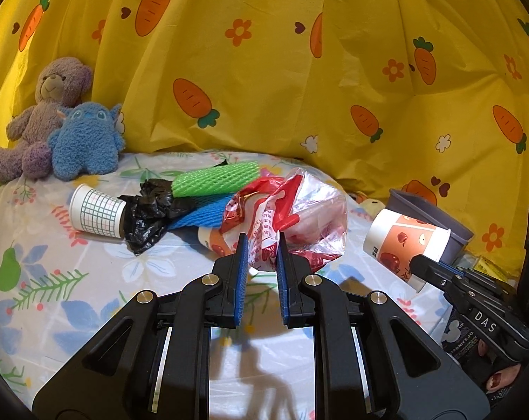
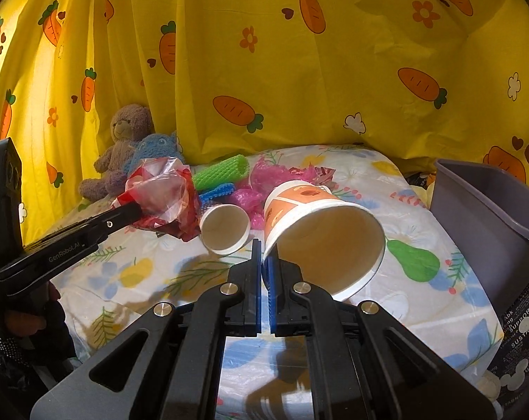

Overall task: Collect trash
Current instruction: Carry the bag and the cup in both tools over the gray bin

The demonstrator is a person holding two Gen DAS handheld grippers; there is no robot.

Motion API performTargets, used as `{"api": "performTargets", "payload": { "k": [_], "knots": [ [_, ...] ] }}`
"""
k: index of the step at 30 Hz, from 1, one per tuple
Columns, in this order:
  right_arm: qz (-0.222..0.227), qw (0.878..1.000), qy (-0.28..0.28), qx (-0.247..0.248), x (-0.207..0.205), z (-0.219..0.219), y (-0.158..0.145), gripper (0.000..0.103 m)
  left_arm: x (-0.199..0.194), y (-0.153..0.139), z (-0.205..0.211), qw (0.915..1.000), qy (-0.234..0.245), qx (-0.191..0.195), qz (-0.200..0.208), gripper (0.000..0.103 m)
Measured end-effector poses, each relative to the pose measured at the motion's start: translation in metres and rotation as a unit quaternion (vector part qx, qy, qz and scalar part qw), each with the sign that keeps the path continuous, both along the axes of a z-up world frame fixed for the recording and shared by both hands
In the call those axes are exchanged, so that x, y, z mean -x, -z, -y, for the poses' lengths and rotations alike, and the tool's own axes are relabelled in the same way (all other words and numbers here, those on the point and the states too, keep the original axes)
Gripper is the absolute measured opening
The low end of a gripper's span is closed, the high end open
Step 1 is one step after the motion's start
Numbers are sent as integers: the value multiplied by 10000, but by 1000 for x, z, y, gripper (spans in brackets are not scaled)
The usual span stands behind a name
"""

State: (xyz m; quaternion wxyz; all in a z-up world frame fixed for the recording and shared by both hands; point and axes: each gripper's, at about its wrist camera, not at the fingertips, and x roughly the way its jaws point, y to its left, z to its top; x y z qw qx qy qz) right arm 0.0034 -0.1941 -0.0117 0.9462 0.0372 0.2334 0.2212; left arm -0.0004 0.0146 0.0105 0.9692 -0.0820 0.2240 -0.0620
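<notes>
My left gripper (image 1: 262, 246) is shut on a crumpled red, white and clear plastic bag (image 1: 292, 217), lifted off the floral tablecloth; it also shows in the right wrist view as the left gripper (image 2: 135, 209) with the plastic bag (image 2: 163, 189). My right gripper (image 2: 266, 250) is shut on the rim of an orange apple-print paper cup (image 2: 310, 206), tilted with its mouth toward the camera. In the left wrist view the right gripper (image 1: 418, 262) holds that orange cup (image 1: 404, 241) just before the grey bin (image 1: 436, 215). The grey bin (image 2: 481, 206) stands at the table's right edge.
On the cloth lie a grid-print paper cup (image 1: 96, 217), a black bag (image 1: 149, 213), green foam net (image 1: 215, 178), blue foam net (image 1: 201, 215), another paper cup (image 2: 226, 227) and pink plastic (image 2: 261, 175). Two plush toys (image 1: 54, 122) sit at the back left before a yellow carrot curtain.
</notes>
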Motion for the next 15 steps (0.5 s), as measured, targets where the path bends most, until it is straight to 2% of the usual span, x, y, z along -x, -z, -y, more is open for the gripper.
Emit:
{"api": "performTargets", "payload": {
  "k": [15],
  "knots": [
    [359, 9964, 763, 80, -11, 62, -27, 4, -31, -20, 69, 9981, 597, -92, 127, 14]
  ]
}}
